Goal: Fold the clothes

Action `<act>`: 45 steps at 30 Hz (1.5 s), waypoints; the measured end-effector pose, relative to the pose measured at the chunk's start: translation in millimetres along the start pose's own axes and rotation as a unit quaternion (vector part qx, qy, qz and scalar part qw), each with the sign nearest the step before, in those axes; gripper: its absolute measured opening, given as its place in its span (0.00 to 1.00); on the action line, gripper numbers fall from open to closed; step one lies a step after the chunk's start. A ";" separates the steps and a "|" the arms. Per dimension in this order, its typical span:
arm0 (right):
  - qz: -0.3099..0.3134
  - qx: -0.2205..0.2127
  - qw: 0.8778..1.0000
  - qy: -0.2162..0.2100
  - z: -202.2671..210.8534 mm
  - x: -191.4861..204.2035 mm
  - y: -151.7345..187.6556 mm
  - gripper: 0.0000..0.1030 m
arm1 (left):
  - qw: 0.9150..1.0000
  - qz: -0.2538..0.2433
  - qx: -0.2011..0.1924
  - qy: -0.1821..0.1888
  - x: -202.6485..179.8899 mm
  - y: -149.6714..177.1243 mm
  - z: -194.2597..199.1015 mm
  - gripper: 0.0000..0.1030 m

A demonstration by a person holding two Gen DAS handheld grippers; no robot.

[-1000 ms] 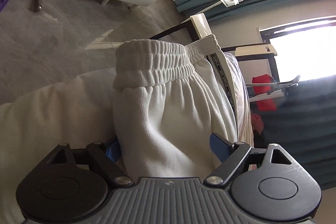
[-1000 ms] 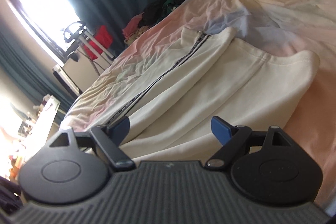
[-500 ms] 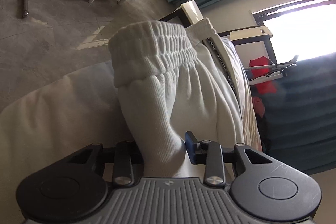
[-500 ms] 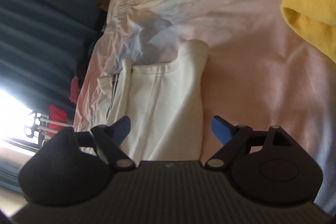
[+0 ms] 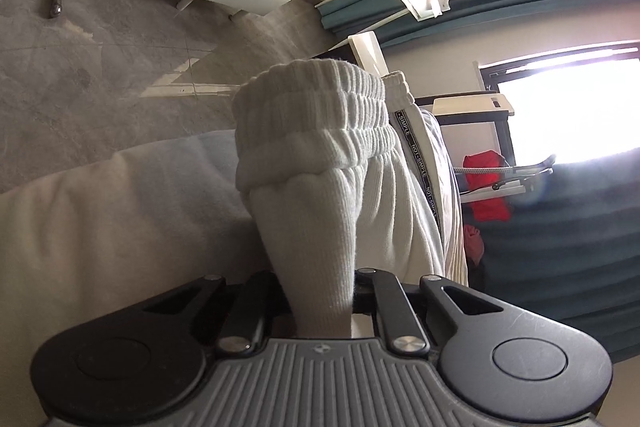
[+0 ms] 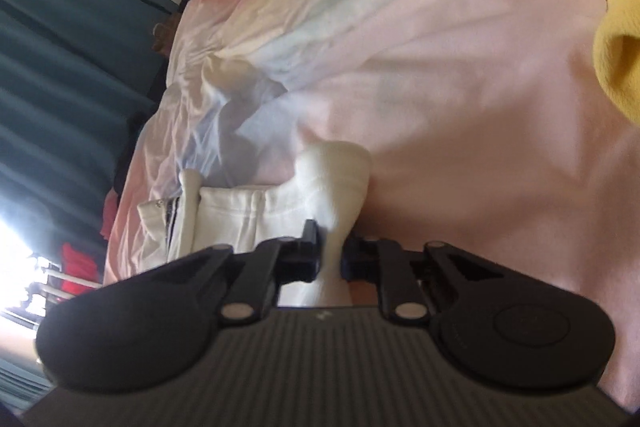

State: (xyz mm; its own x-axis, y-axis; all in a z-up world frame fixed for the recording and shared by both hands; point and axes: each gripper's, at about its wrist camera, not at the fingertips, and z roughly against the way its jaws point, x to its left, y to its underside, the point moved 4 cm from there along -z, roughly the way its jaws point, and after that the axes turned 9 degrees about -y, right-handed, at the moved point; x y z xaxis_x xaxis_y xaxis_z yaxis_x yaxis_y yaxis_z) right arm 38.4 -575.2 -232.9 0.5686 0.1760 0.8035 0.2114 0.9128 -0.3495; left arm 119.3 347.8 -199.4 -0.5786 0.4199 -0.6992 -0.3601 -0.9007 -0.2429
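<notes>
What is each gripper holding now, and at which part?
Both grip the white ribbed sweatpants: the left gripper below the elastic waistband, the right gripper on a bunched cuff end.

A second ago both sets of jaws stand wide apart around the white sweatpants (image 5: 344,187). Now the left gripper (image 5: 320,291) is clamped on a bunched fold just below the elastic waistband (image 5: 316,115), which has narrowed and risen into a hump. The right gripper (image 6: 331,259) has swung from a low view along the bed (image 6: 460,87) and now pinches the hem end of the sweatpants, pulled into a peak.
</notes>
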 end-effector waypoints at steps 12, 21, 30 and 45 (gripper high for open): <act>0.049 -0.051 0.995 -0.066 52.5 63.0 -31.0 0.05 | 0.998 0.009 -0.028 0.059 -41.2 -10.9 61.5 0.10; 0.180 -0.050 0.979 -0.083 -53.4 227.3 -45.3 0.05 | 0.995 -0.066 -0.064 0.048 -173.8 -68.2 6.9 0.10; 0.296 -0.030 0.955 0.002 -247.2 305.2 14.3 0.05 | 0.993 -0.094 -0.057 -0.034 -260.6 -107.9 -155.7 0.11; 0.318 0.013 0.948 -0.005 -291.0 271.1 32.9 0.62 | 0.985 -0.164 -0.028 -0.042 -254.9 -101.1 -216.0 0.52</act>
State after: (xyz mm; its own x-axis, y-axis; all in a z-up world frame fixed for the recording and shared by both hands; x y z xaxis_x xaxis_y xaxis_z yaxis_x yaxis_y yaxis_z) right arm 430.9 -604.7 -166.7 0.5661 0.6978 0.4389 -0.1919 0.6293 -0.7531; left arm 461.2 307.8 -141.9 -0.4970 0.6946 -0.5201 -0.4983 -0.7192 -0.4842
